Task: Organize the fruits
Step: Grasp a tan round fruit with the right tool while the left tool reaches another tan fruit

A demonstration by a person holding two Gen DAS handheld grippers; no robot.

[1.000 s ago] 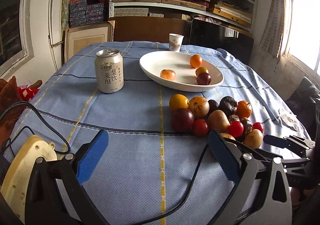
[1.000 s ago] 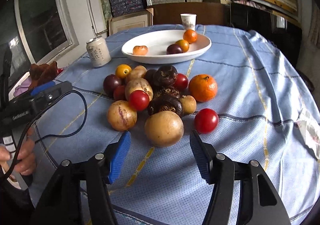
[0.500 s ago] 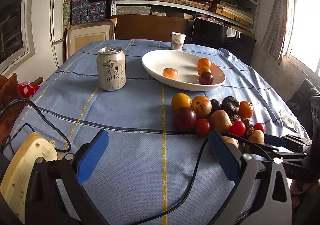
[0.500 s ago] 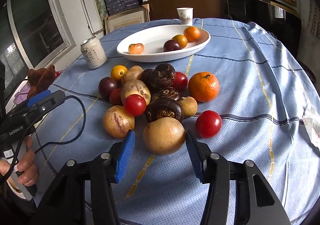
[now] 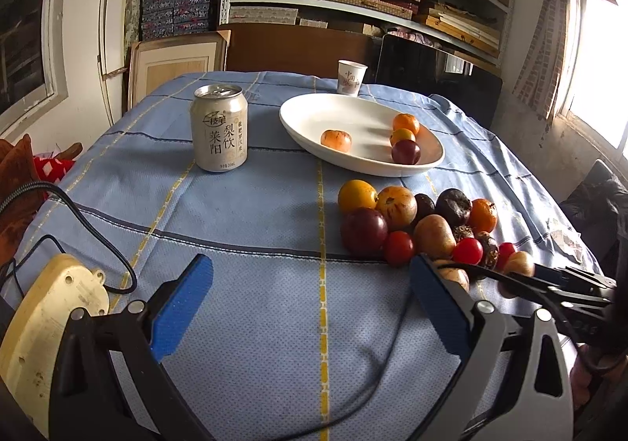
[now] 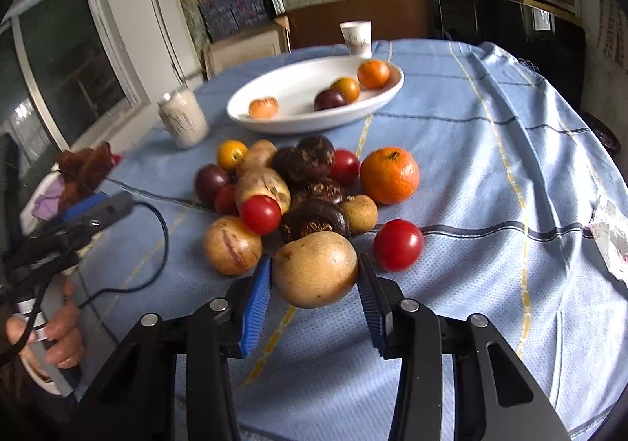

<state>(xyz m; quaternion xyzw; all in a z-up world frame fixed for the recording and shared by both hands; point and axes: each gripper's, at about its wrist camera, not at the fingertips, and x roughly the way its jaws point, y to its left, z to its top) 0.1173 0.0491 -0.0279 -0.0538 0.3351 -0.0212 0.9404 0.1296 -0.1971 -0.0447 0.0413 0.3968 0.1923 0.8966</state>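
Note:
A tan oval fruit (image 6: 316,268) lies at the near edge of the fruit pile (image 6: 298,182) on the blue tablecloth. My right gripper (image 6: 314,262) is closing on it, its blue pads touching both flanks. The white oval plate (image 6: 243,115) behind the pile holds a few small orange fruits and a dark plum. In the left wrist view my left gripper (image 5: 310,268) stands open above bare cloth with nothing between its fingers. There the pile (image 5: 412,221) is ahead to the right and the plate (image 5: 298,127) farther back. The right gripper (image 5: 557,280) shows at the right edge.
A drink can (image 5: 219,131) stands left of the plate and a paper cup (image 5: 351,77) behind it. A black cable (image 5: 98,245) runs over the cloth by the left gripper. A hand (image 6: 59,339) grips the left tool's handle. A crumpled wrapper (image 6: 612,241) lies at the right edge.
My right gripper's fingers have come together from well apart until they sit against the tan fruit's sides, and it edged forward. The left gripper has stayed put and open.

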